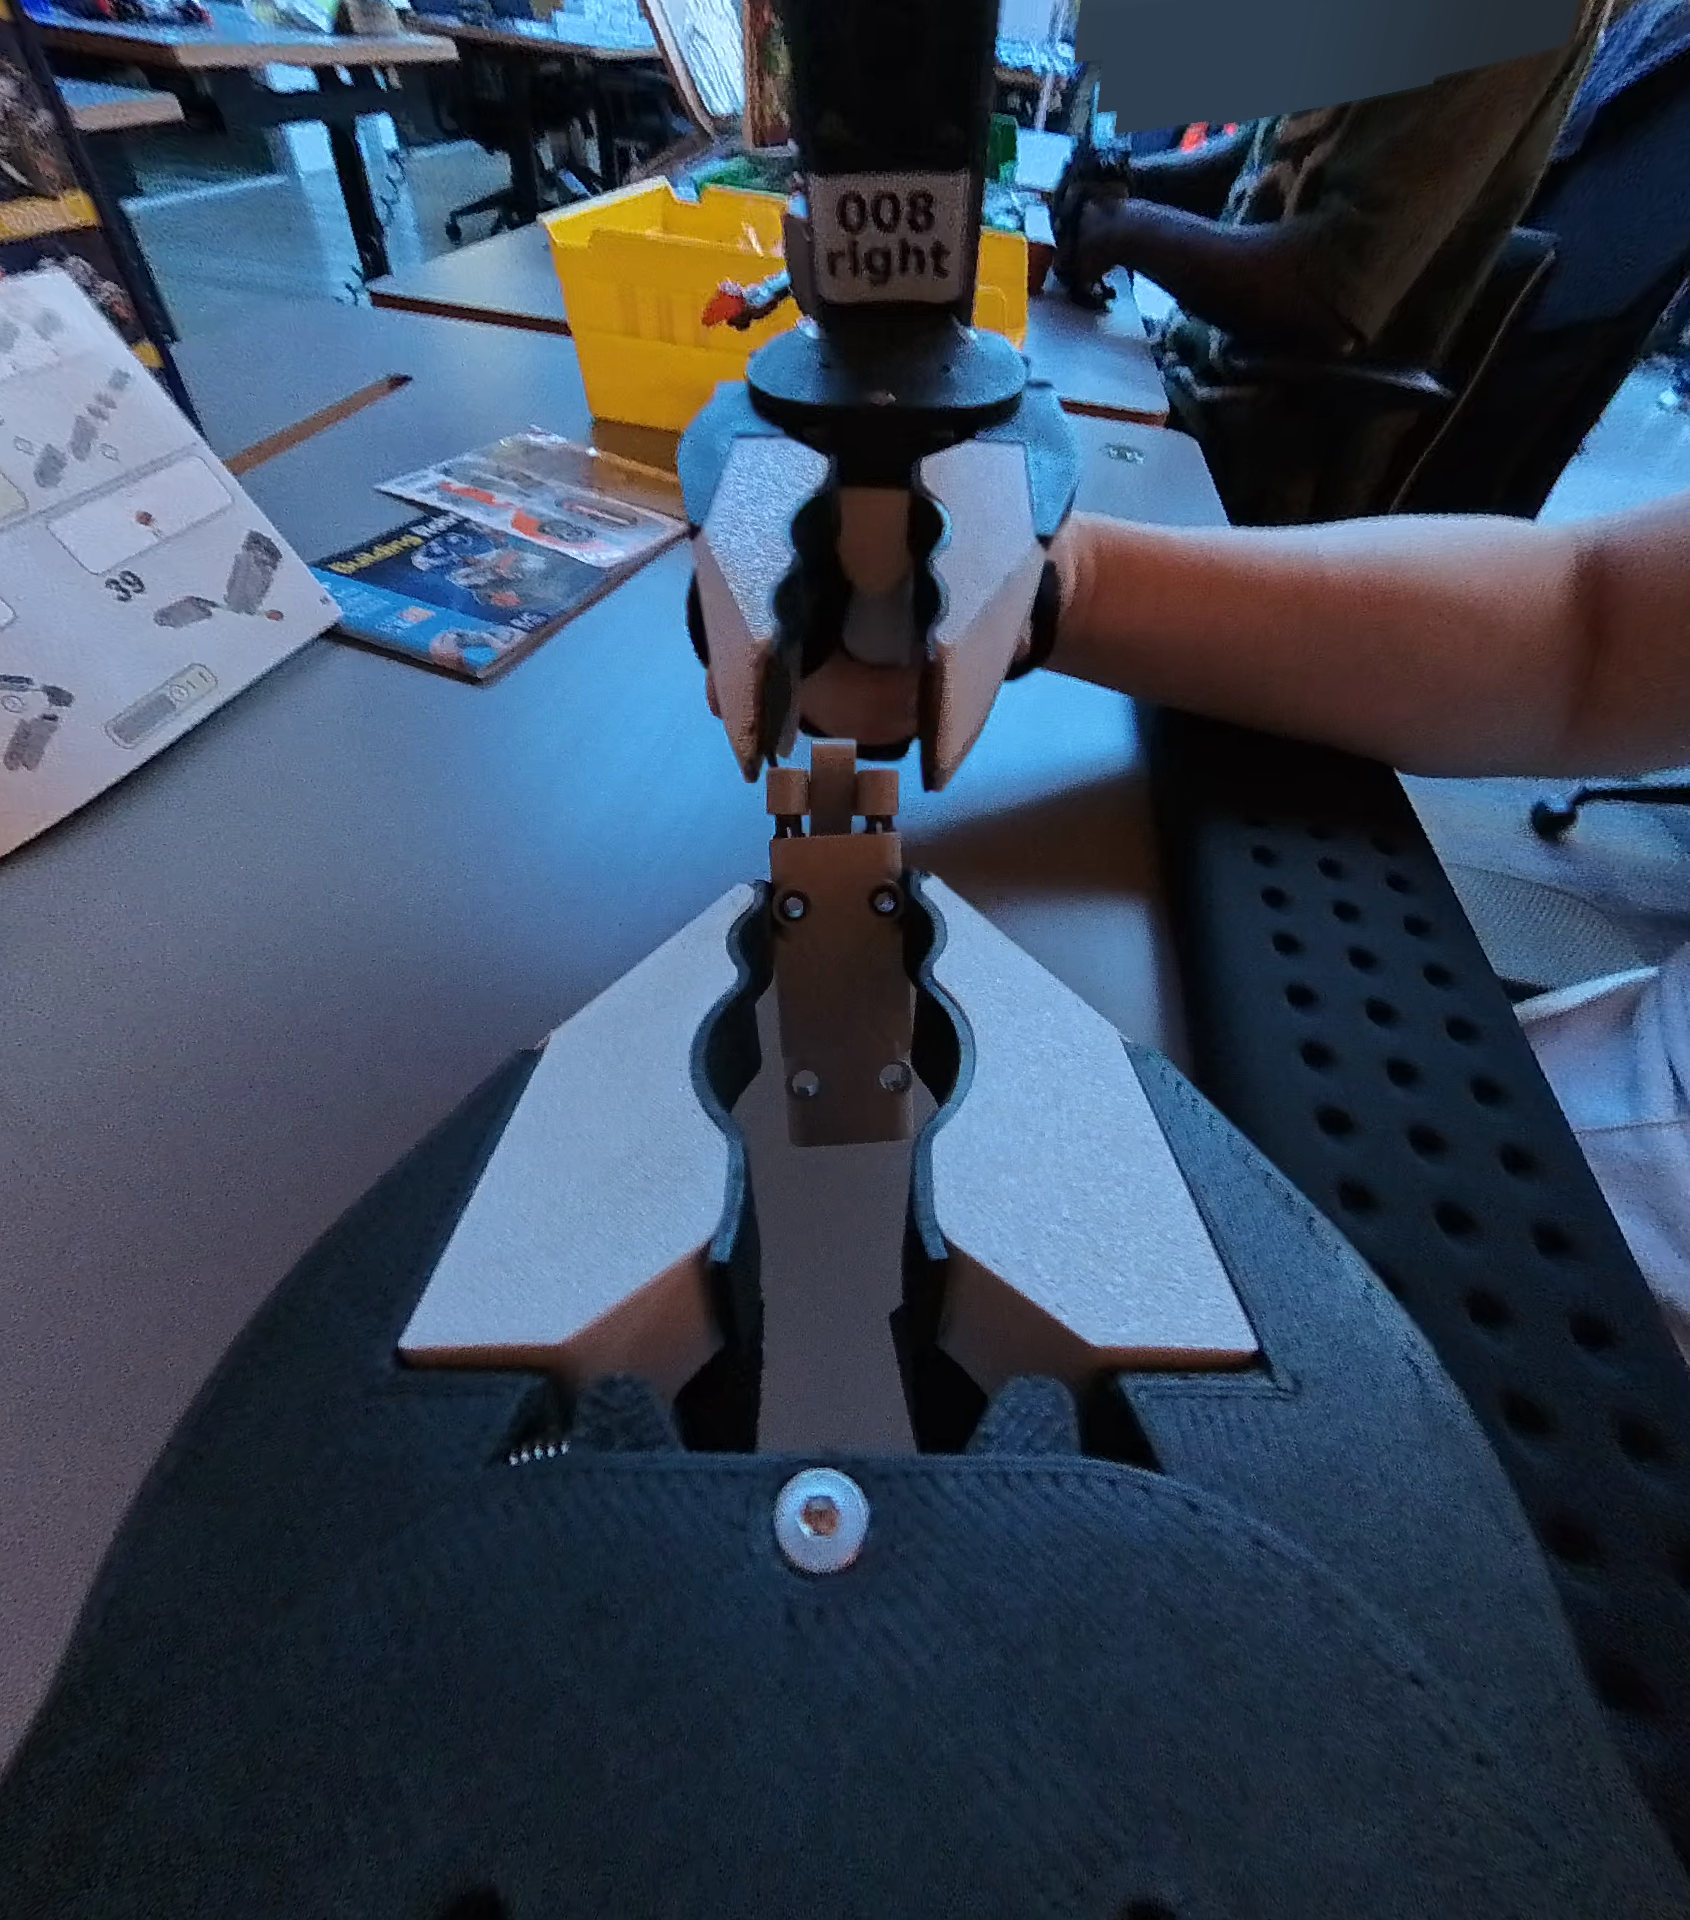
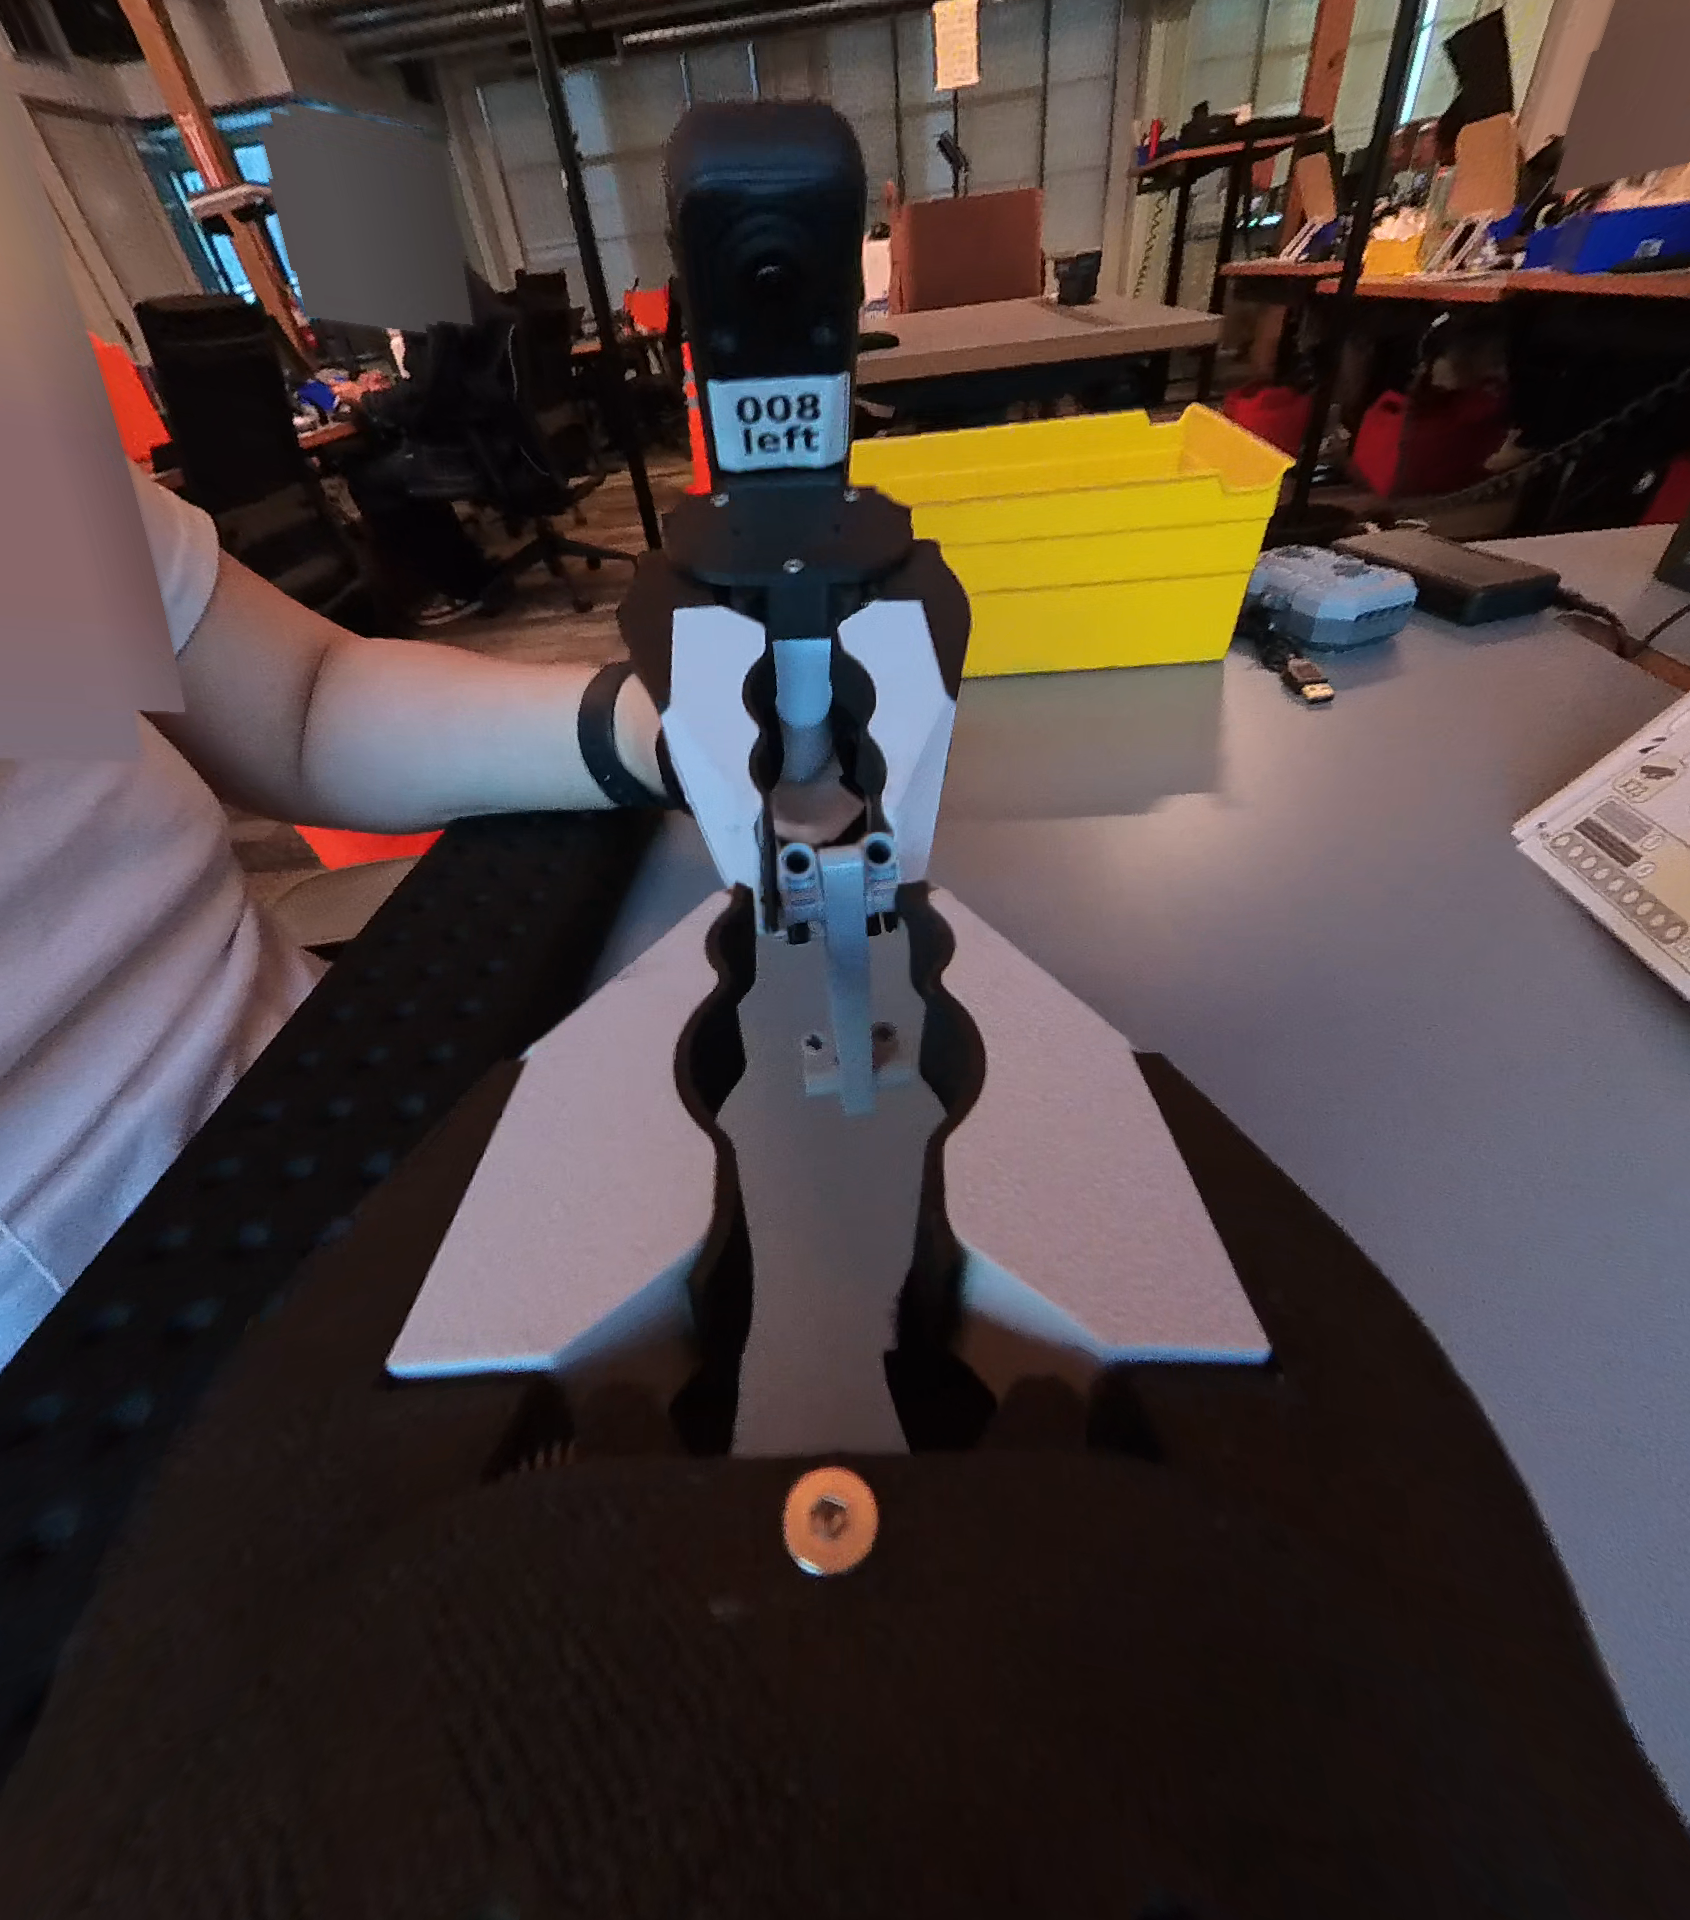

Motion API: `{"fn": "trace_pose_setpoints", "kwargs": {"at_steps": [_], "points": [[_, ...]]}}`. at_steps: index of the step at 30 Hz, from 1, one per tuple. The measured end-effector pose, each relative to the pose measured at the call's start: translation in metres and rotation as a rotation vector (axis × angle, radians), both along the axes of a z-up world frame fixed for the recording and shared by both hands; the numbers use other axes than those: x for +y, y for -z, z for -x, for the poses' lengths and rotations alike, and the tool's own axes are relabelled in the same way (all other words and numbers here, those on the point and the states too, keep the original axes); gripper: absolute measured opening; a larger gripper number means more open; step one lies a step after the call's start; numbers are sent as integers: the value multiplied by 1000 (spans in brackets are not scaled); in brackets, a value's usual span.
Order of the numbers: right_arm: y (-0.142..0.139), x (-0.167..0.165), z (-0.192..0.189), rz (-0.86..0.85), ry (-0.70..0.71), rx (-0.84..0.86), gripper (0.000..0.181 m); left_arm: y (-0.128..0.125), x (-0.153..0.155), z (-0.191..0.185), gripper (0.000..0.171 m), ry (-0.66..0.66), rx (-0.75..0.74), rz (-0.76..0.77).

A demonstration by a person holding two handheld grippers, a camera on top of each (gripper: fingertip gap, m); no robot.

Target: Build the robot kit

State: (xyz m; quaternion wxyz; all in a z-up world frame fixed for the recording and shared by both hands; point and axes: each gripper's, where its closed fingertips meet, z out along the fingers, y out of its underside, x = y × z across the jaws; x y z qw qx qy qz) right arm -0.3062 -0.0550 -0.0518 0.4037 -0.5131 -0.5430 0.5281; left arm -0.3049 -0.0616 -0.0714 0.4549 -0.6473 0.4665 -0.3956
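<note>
Above the grey table point(image 1: 321, 1039), a grey pinned plastic brick assembly point(image 1: 839, 977) is clamped by the left gripper point(image 1: 836, 914); the right gripper point(image 1: 846, 769), narrowly parted, is nearest its connectors. Misalignment could jam pins.

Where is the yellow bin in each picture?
Left wrist view: the yellow bin sits on the table at upper centre, partly hidden behind the right gripper.
Right wrist view: the yellow bin sits on the table right of centre, just behind and right of the left gripper.
Shared landmark: the grey brick assembly held between the two grippers.
</note>
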Motion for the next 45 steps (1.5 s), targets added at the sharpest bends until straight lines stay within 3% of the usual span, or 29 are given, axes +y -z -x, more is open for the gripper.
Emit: {"fn": "trace_pose_setpoints", "kwargs": {"at_steps": [4, 8, 10, 13, 17, 20, 23, 26, 31, 45], "points": [[-10, 36, -1, -31, 264, 9, 33, -11, 26, 14, 23, -198, -18, -98], [-26, 40, 6, 264, 308, 120, 35, -30, 48, 36, 23, -452, 3, -271], [-30, 39, 12, 200, 349, 136, 33, -33, 51, 38, 22, -508, -9, -257], [-22, 39, 15, -221, 472, 4, 33, -28, 51, 31, 22, -500, -82, -88], [-12, 34, 20, -698, 546, -147, 56, -25, 53, 29, 22, -442, -345, 286], [-8, 28, 32, -699, 535, -155, 79, -20, 60, 39, 22, -446, -454, 430], [1, 28, 38, -782, 527, -224, 87, -14, 60, 38, 22, -427, -450, 488], [10, 30, 42, -812, 527, -275, 85, -10, 57, 30, 22, -418, -413, 494], [17, 32, 40, -775, 514, -320, 68, -1, 54, 20, 22, -423, -326, 470], [26, 33, 37, -763, 513, -391, 69, 6, 52, 16, 22, -445, -262, 445]]}}
